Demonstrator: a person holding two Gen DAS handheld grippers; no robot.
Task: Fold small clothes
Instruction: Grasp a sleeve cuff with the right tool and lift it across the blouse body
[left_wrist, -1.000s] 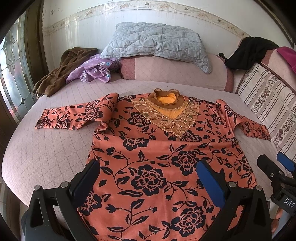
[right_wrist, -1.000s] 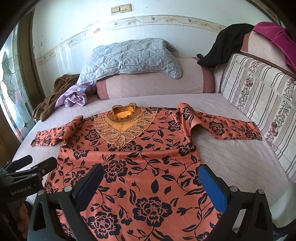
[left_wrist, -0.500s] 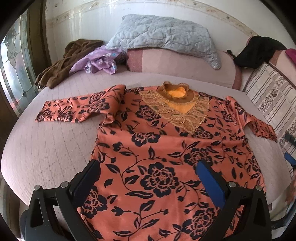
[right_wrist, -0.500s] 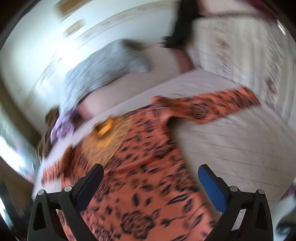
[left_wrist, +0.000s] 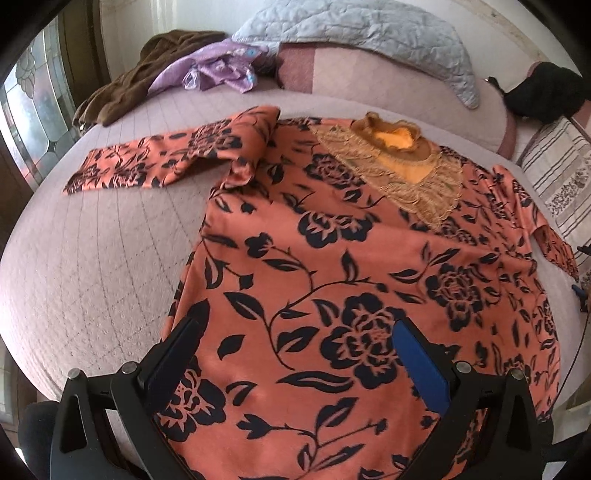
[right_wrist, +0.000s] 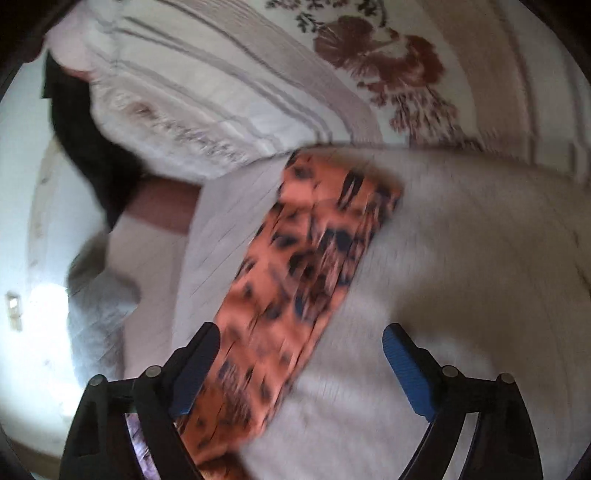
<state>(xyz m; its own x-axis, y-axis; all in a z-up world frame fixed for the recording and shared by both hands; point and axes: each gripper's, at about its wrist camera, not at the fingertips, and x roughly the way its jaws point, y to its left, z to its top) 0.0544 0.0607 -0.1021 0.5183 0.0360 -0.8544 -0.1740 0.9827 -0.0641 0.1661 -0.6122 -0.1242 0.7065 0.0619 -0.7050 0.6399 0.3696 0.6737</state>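
**Orange flower top lies flat, both grippers above it**

I see the orange top spread out flat on the pink bed cover, front side up. Its gold lace collar sits at the far end of the top. One sleeve reaches out to the left of the top's body. Beyond the collar there is a grey quilt, and beyond that sleeve lie a purple cloth and a brown cloth.

My left gripper hangs over the near part of the top. Its fingers are wide apart — nothing is pinched between them.

My right gripper is over the top's other sleeve. This view is blurry. The sleeve runs up between the fingers toward a striped flowery cushion past its far end. The fingers are apart but closing in — the pads do not press on the sleeve. The sleeve lies closer to the left finger.
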